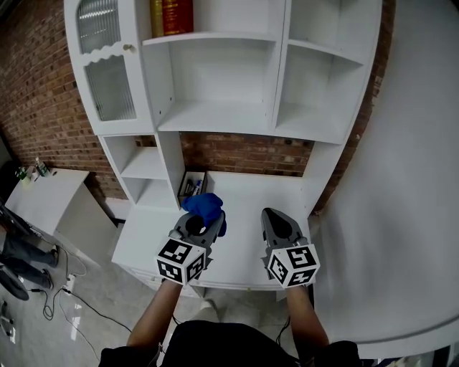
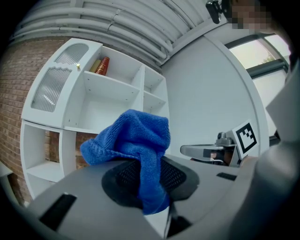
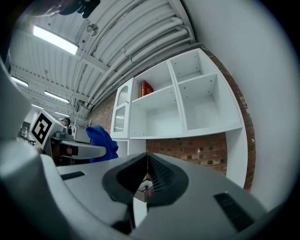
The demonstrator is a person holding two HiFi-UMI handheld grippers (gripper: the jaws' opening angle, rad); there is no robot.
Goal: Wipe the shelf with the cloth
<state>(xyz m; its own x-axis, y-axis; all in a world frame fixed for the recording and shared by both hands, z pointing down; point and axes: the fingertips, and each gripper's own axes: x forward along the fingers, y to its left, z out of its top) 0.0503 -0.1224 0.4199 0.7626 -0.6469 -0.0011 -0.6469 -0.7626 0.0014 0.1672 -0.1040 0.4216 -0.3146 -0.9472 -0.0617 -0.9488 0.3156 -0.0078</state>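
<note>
Left gripper (image 1: 200,224) on blue cloth (image 1: 204,203)

The shelf unit (image 1: 215,107) fills the upper middle of the head view, against the brick wall (image 1: 43,93). The books (image 1: 172,16) stand in its top compartment, right of the glass door (image 1: 107,64) at the upper left. On the counter (image 1: 244,193) below, a small box (image 1: 192,185) stands at the back, left of centre. The cloth (image 1: 206,206) sits between the jaws of the left gripper (image 1: 197,226), just before this box; the right gripper (image 1: 274,218) is beside it to the right, apart
</note>
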